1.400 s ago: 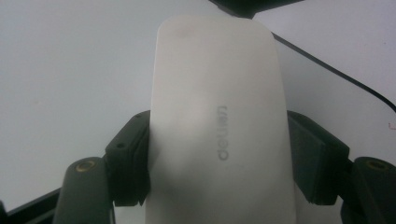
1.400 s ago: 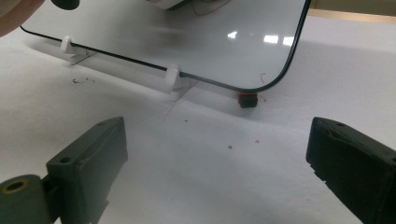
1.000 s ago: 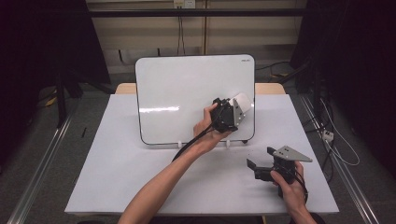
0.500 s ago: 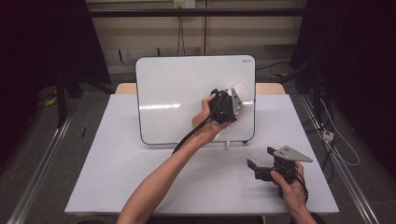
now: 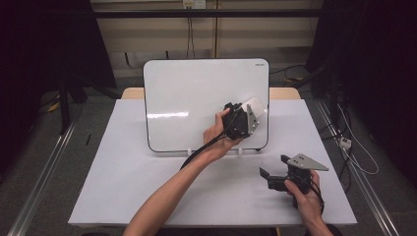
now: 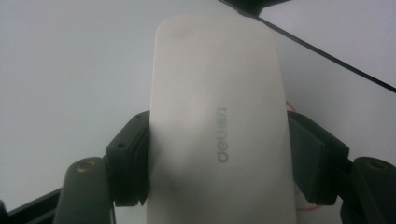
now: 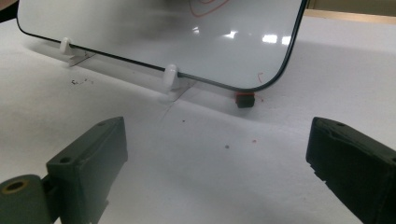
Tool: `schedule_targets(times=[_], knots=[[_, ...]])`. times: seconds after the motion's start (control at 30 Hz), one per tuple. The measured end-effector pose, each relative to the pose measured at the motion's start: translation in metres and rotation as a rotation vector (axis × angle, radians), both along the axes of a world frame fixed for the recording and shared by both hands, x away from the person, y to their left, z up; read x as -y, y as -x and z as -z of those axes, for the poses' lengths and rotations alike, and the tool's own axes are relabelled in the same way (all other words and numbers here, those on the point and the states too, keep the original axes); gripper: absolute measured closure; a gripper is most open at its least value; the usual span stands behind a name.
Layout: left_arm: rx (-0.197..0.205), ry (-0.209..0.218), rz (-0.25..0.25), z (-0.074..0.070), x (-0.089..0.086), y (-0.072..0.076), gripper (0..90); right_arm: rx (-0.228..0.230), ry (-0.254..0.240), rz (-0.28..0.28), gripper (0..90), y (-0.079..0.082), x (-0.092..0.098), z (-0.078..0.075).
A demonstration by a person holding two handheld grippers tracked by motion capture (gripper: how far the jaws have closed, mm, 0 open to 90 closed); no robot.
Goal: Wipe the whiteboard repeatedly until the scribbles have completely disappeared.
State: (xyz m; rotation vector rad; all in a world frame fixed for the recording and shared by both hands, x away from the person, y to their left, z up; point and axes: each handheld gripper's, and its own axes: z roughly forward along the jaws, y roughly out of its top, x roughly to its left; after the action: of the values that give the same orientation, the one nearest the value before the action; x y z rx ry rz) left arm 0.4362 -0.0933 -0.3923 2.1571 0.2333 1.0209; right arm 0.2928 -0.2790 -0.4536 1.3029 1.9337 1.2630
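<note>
Table: white table (image 5: 147, 187), upright white rounded whiteboard (image 5: 196, 108) at its far side.
Left claw (image 5: 251, 110): clamped across white oblong plastic eraser (image 6: 217, 121), long axis along my jaws, flat on board's right part.
Right claw (image 5: 268, 173): wide open, empty, idle near right.
Nearer: left.

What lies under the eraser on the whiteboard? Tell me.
Bare whiteboard surrounds the eraser; a red line peeks out at its edge. Whatever is beneath the eraser stays covered.
</note>
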Motion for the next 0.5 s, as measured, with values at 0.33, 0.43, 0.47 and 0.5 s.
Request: schedule_targets(times=[0.33,0.43,0.47,0.5], knots=[[-0.017,-0.045,0.042,0.014,-0.001,0.012,30.8,0.0,-0.001,-0.001,5.5,0.001,-0.001,-0.001],[-0.021,-0.057,0.051,0.019,-0.003,0.017,30.8,0.001,-0.002,0.001,5.5,0.001,0.0,0.0],[-0.024,-0.054,0.056,0.021,-0.004,0.018,30.7,0.002,-0.001,0.0,5.5,0.001,0.0,0.0],[-0.024,-0.063,0.062,0.023,-0.006,0.02,30.7,0.002,0.0,-0.001,5.5,0.001,0.001,-0.001]])
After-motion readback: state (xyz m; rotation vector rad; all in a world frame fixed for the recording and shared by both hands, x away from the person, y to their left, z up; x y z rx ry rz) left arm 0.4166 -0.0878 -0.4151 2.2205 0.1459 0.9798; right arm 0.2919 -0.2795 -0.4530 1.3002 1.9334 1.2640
